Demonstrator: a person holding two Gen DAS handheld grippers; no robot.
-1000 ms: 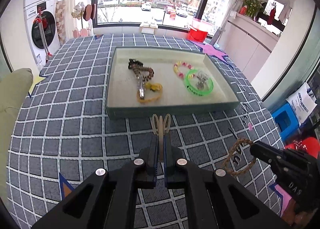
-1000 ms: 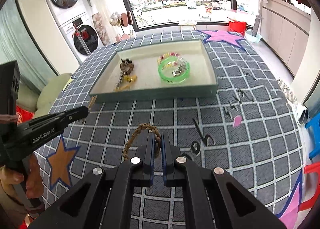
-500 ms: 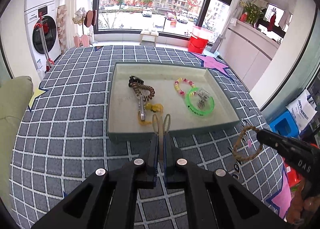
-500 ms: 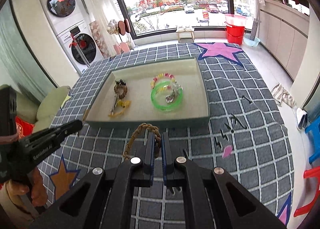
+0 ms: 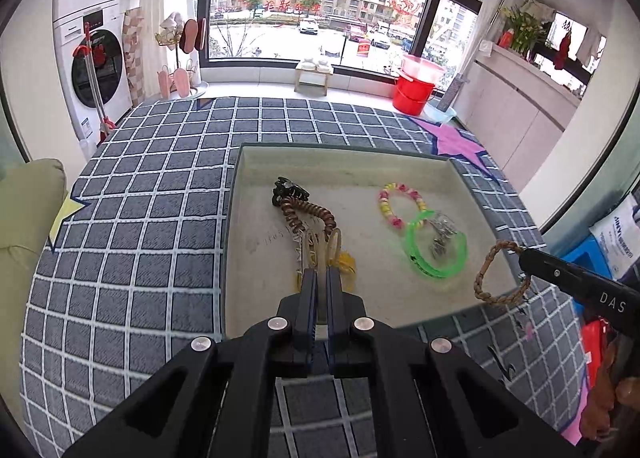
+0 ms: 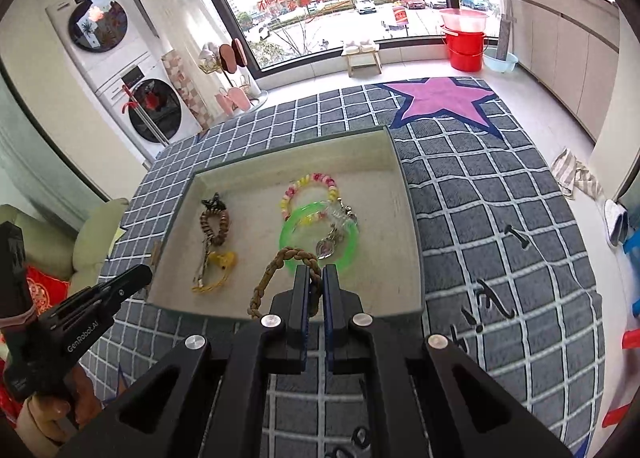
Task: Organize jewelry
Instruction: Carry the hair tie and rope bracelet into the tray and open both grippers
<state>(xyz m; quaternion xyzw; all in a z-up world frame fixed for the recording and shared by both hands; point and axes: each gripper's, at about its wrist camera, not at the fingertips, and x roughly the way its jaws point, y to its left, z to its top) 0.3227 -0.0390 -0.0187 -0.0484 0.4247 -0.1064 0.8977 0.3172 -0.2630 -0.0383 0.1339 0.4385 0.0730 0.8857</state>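
Note:
A shallow green-walled tray (image 5: pixel 344 150) lies on the checked carpet. Inside it are a black claw clip (image 5: pixel 289 191), a brown spiral tie (image 5: pixel 310 212), a yellow piece (image 5: pixel 347 263), a beaded bracelet (image 5: pixel 400 204), a green bangle (image 5: pixel 438 254) and a silver pendant (image 5: pixel 442 236). My left gripper (image 5: pixel 322 276) is shut on a pale beige looped clip (image 5: pixel 325 244), held over the tray's near left part. My right gripper (image 6: pixel 316 274) is shut on a brown braided bracelet (image 6: pixel 276 268), which hangs over the tray's near edge (image 6: pixel 380 312) in front of the green bangle (image 6: pixel 298 220).
The grey checked carpet (image 5: pixel 140 218) has a pink star (image 6: pixel 440 98) past the tray. A pale green cushion (image 5: pixel 28 210) lies at the left. Stacked washing machines (image 5: pixel 94 58), a red bucket (image 5: pixel 414 94) and a low stool (image 5: pixel 314 76) stand along the window side.
Both grippers have moved forward from the carpet in front of the tray to over its near side, each still carrying its piece. The tray's contents have not moved.

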